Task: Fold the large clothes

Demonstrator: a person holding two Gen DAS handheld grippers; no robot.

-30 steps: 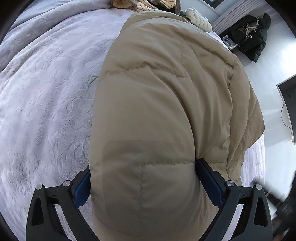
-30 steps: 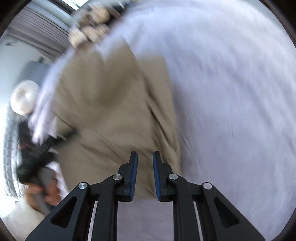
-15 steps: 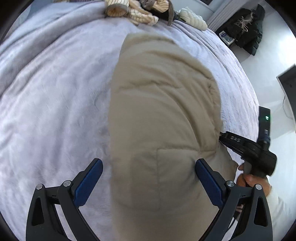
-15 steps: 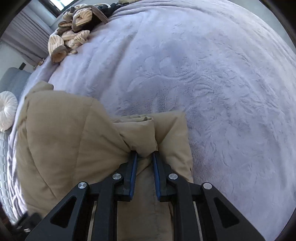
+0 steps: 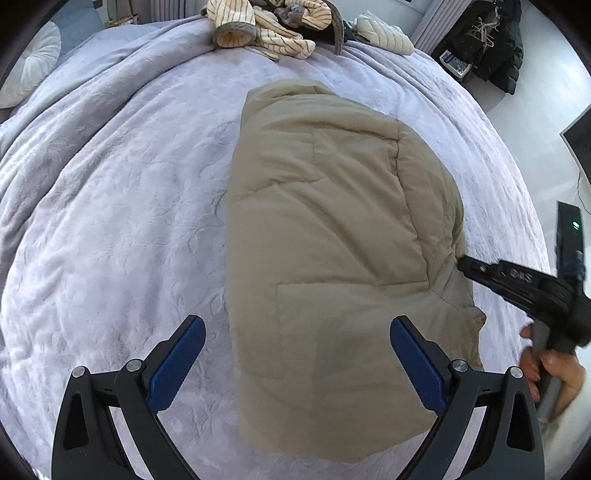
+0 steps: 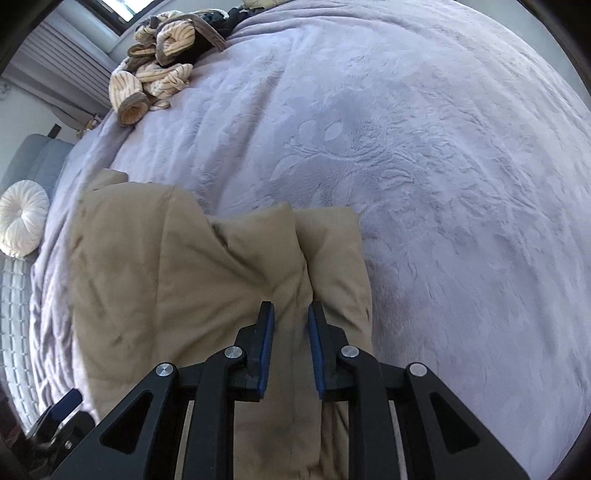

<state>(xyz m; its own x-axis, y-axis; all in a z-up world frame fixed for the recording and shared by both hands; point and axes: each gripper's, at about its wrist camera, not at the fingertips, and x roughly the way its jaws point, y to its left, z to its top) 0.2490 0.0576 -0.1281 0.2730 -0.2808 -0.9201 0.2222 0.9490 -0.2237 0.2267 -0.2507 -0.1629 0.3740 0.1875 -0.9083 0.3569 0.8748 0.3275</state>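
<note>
On the lavender plush bedspread (image 5: 110, 221) lies the folded tan puffer jacket (image 5: 332, 240); left gripper (image 5: 295, 354) hovers wide, empty; right gripper's (image 6: 291, 332) narrow jaws are opening off it. Next, probably another fold.

A lavender plush bedspread (image 5: 110, 221) with an embossed floral pattern covers the bed, wrinkled into long folds along its far left side. At the far edge lies a heap of cream-and-brown striped knitwear (image 5: 266, 26) — one cuff opening faces the camera — with a grey strap (image 5: 338, 31) draped over it. Just beside the heap sits a white ribbed pillow (image 5: 384, 33). A round pleated white cushion (image 6: 22, 218) with a centre button rests off the bed's edge, near a pale blue upholstered piece (image 6: 33, 158). Off the bed's far right corner, a black coat (image 5: 495, 40) hangs above the white floor (image 5: 546, 122) — and a dark screen edge (image 5: 578, 144) shows at the right rim. In the right wrist view, pleated curtains (image 6: 70, 62) hang below a window.
</note>
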